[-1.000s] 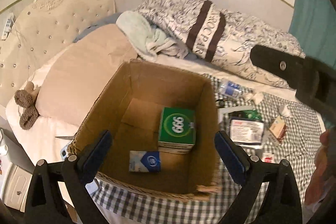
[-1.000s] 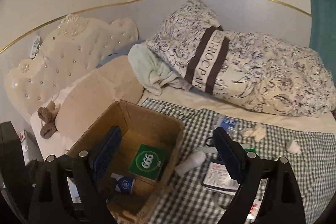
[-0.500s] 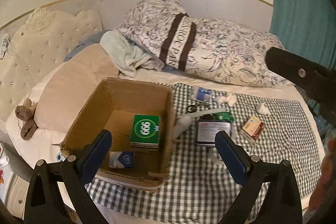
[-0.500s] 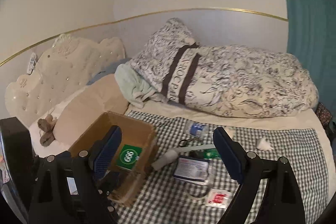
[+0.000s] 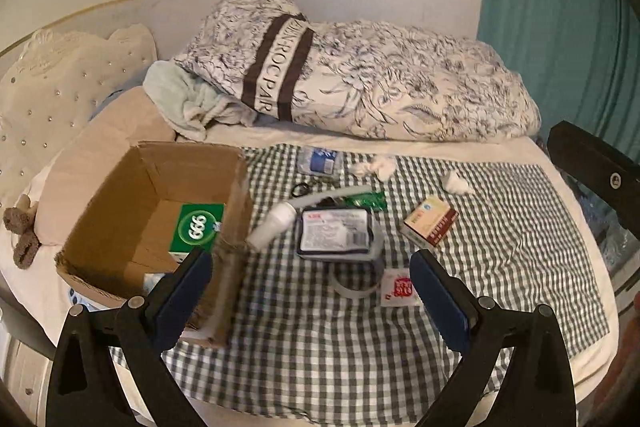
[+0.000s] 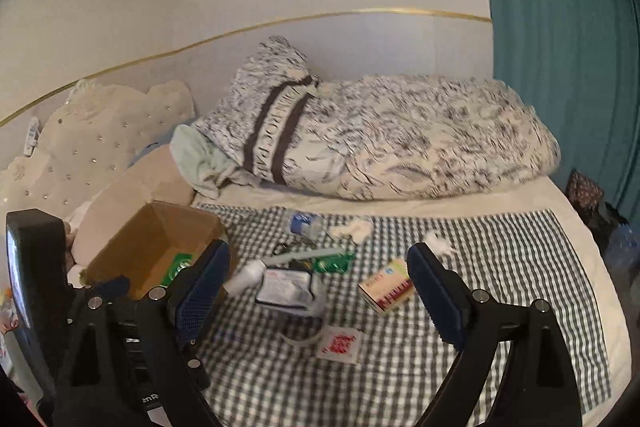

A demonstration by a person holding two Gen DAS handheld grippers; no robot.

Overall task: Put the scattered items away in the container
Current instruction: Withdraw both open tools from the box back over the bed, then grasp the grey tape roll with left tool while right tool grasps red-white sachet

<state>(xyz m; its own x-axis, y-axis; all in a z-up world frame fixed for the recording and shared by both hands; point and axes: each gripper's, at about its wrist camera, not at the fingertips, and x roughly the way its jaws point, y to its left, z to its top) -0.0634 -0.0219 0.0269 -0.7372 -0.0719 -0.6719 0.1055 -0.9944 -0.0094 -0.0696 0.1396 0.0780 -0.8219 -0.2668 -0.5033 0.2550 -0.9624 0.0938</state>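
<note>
An open cardboard box [image 5: 120, 187] [image 6: 132, 247] sits at the left of the checked cloth, with a green box [image 5: 198, 227] inside. Scattered to its right lie a white bottle [image 5: 274, 225], a blue-rimmed packet [image 5: 336, 233] [image 6: 284, 285], a small orange and white carton [image 5: 430, 221] [image 6: 386, 291], a red and white sachet [image 5: 400, 289] [image 6: 338, 345], a tape ring [image 5: 354, 285], a green wrapper [image 5: 366, 201], a crushed water bottle [image 5: 318, 161] and tissue wads [image 5: 378, 167]. My left gripper [image 5: 310, 301] and right gripper [image 6: 318, 295] hover open and empty over the near side of the items.
A patterned duvet [image 5: 360, 83] and a mint towel [image 5: 188, 99] are heaped along the back of the bed. A tufted headboard [image 5: 52, 83] and beige pillow [image 5: 100, 155] stand left. A teal curtain [image 5: 560, 27] hangs right. The bed's edge runs close below both grippers.
Both grippers have swung right, away from above the box toward the scattered items, which now fill the middle of both views. The jaws have stayed open and empty.
</note>
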